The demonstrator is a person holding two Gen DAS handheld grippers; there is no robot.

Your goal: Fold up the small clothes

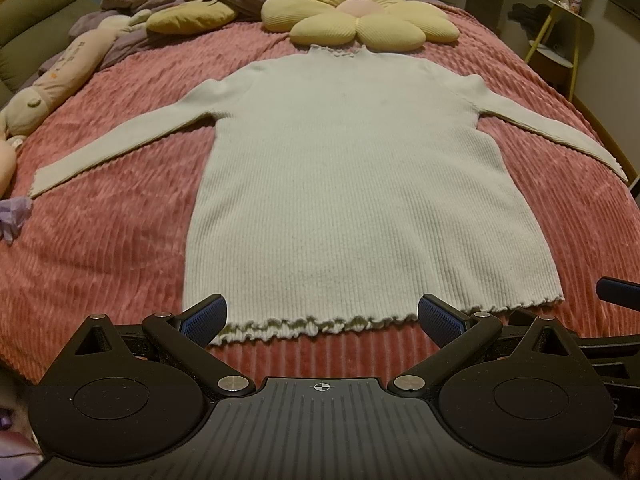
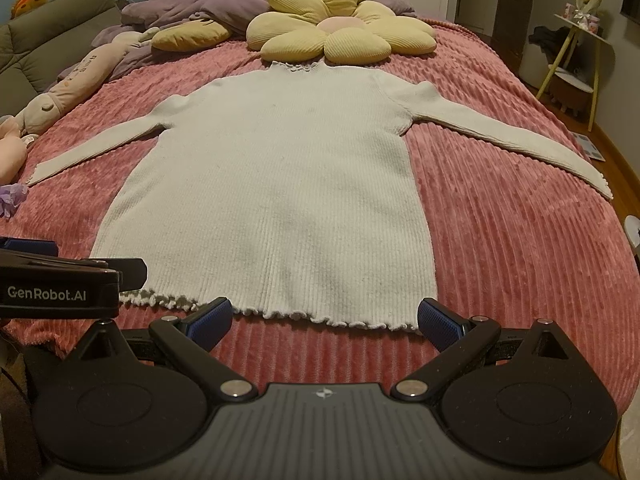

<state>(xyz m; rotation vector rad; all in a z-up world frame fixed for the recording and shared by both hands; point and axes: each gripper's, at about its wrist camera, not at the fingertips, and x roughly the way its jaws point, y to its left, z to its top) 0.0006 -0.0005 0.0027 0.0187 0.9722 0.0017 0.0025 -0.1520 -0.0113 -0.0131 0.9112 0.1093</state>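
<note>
A pink ribbed bedspread point(image 1: 120, 248) holds a pale sweater point(image 1: 360, 184) spread flat, sleeves towards 9 and 3 o'clock, ready for folding. At 6 o'clock, left gripper point(image 1: 322, 314) and right gripper point(image 2: 324, 316) gape wide, empty, near the hem.

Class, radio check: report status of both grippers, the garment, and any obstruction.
Left gripper open, right gripper open, both at hem. Sweater flat on bedspread, sleeves spread, unfolded. Flower cushion touching collar.
</note>
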